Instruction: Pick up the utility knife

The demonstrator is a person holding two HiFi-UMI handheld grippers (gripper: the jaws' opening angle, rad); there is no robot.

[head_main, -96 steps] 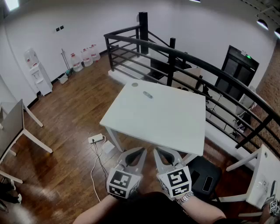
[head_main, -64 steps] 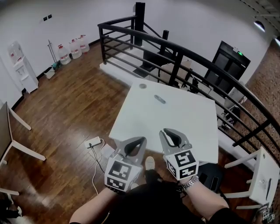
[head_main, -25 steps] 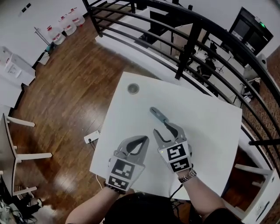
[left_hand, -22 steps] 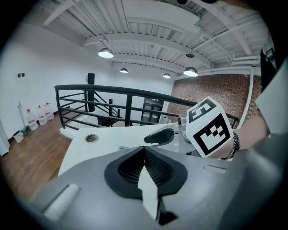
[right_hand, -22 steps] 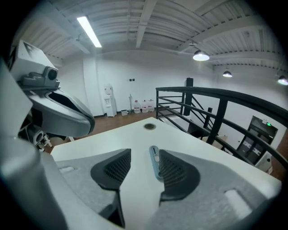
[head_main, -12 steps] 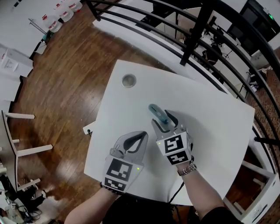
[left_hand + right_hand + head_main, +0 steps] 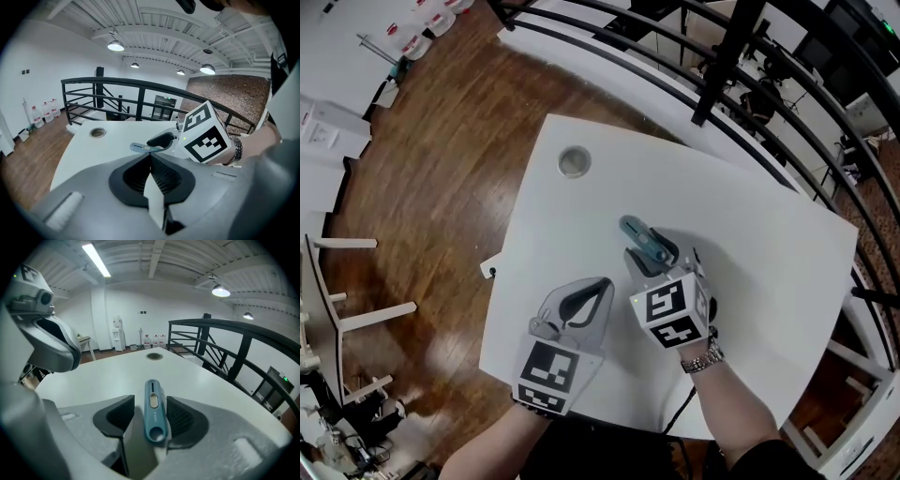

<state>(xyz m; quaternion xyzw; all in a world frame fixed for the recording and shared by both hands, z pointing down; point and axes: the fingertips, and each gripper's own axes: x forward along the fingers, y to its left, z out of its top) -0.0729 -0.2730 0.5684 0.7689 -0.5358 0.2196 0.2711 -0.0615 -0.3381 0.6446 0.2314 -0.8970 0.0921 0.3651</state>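
The utility knife lies on the white table, between the jaws of the right gripper. They have just been opening wide and are not squeezing it. Next, I think, they must close. The left gripper is pinched together, empty.

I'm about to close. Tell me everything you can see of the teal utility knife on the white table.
The slim teal plastic utility knife lies flat on the white table. Its body is long with rounded ends. It has a round hole at the end nearest the right gripper view's camera and a pale slider in a slot along its top; no blade shows. It sits lengthwise between the right tongs, whose jaws have just been opening and stand apart without pressing it. Nothing else touches it.
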